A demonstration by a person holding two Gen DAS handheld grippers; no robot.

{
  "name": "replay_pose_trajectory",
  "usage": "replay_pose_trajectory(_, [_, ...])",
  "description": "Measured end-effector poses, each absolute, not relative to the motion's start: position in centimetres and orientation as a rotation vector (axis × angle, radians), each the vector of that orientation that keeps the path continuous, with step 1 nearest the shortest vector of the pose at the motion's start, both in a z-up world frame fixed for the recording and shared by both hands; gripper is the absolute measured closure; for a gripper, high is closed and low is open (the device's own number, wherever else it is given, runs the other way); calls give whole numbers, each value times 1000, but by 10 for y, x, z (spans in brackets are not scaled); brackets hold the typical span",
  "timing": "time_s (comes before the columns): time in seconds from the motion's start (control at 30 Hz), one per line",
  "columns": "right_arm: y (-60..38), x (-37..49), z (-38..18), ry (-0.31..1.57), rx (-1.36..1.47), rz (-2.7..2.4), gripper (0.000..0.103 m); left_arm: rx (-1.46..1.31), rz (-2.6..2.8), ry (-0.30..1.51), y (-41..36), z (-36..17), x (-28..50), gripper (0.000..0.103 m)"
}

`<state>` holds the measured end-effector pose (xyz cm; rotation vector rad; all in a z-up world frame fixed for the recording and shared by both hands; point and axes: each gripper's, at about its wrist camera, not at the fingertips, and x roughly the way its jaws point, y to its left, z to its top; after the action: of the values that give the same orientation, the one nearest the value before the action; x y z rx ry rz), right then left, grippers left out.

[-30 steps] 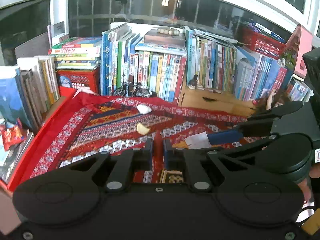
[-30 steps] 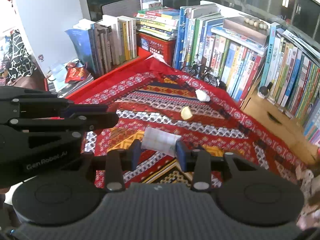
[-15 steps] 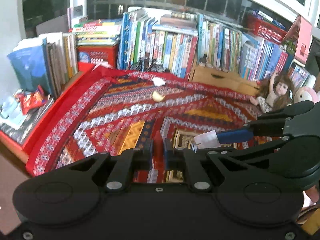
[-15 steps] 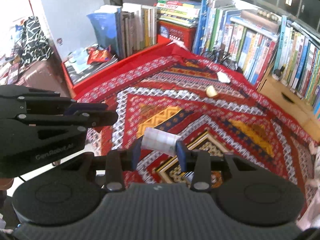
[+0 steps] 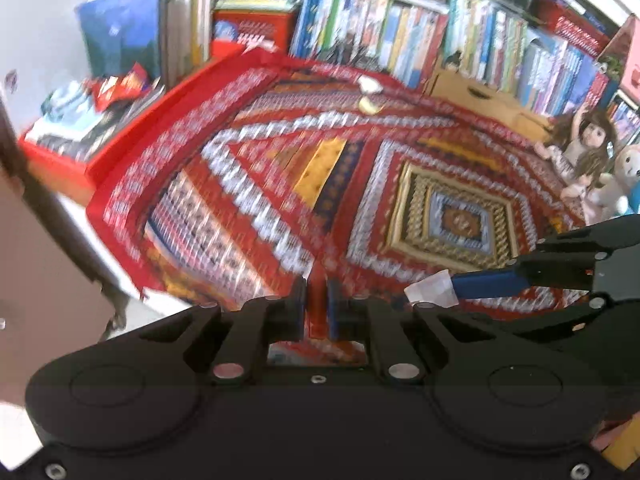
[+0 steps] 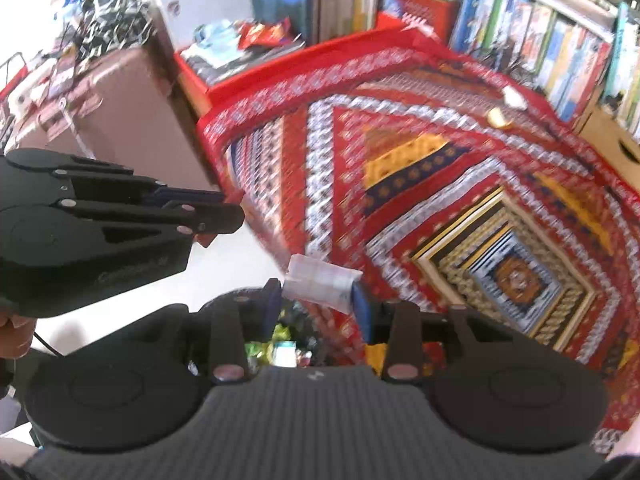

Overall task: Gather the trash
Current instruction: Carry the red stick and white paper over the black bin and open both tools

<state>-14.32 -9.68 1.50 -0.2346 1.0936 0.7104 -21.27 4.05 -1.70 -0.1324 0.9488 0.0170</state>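
My right gripper (image 6: 318, 294) is shut on a crumpled white wrapper (image 6: 320, 282), held above the near edge of the red patterned rug (image 6: 400, 208). In the left wrist view the same right gripper (image 5: 452, 286) reaches in from the right with the wrapper (image 5: 430, 292). My left gripper (image 5: 317, 304) is shut, with a thin red scrap (image 5: 317, 300) pinched between its pads. Far off on the rug lie a white scrap (image 5: 370, 85) and a yellowish piece (image 5: 368, 107). Under my right gripper, colourful wrappers (image 6: 280, 340) show in a dark container.
Rows of books (image 5: 400, 40) line the far side of the rug. A wooden box (image 5: 472, 92) and dolls (image 5: 584, 148) stand at the right. A red tray of magazines (image 6: 240, 52) and a pink suitcase (image 6: 112, 120) are at the left, with white floor (image 6: 224, 260) beside them.
Both grippers have pulled back from the books and sunk toward the rug's near corner. The floor, the suitcase and the container now show. Both grips are unchanged.
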Motion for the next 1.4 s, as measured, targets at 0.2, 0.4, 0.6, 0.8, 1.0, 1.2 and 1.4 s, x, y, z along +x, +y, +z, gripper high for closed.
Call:
replay_pose_trajectory(0.2, [-80,-166,-9,1126,-276,740,59,-173,69,1009,61,-51,-233,93])
replay_pose_trajectory(0.4, [-67,-181,-34,1177,-271,757,59,-215,112,1064,78,-83,-251,93])
replay_pose_trajectory(0.6, [-51,-190,-59,1226,-284,780,59,-262,153,1127,93,-115,-262,93])
replay_pose_trajectory(0.8, [-37,-194,-78,1260,-291,795,59,-294,175,1163,103,-141,-270,93])
replay_pose_trajectory(1.0, [-32,-198,-93,1283,-301,802,58,-319,186,1177,110,-160,-275,92])
replay_pose_trajectory(1.2, [-34,-199,-100,1294,-289,802,58,-316,184,1191,112,-169,-274,91])
replay_pose_trajectory(1.4, [-35,-200,-103,1294,-279,808,54,-302,182,1199,112,-172,-274,86])
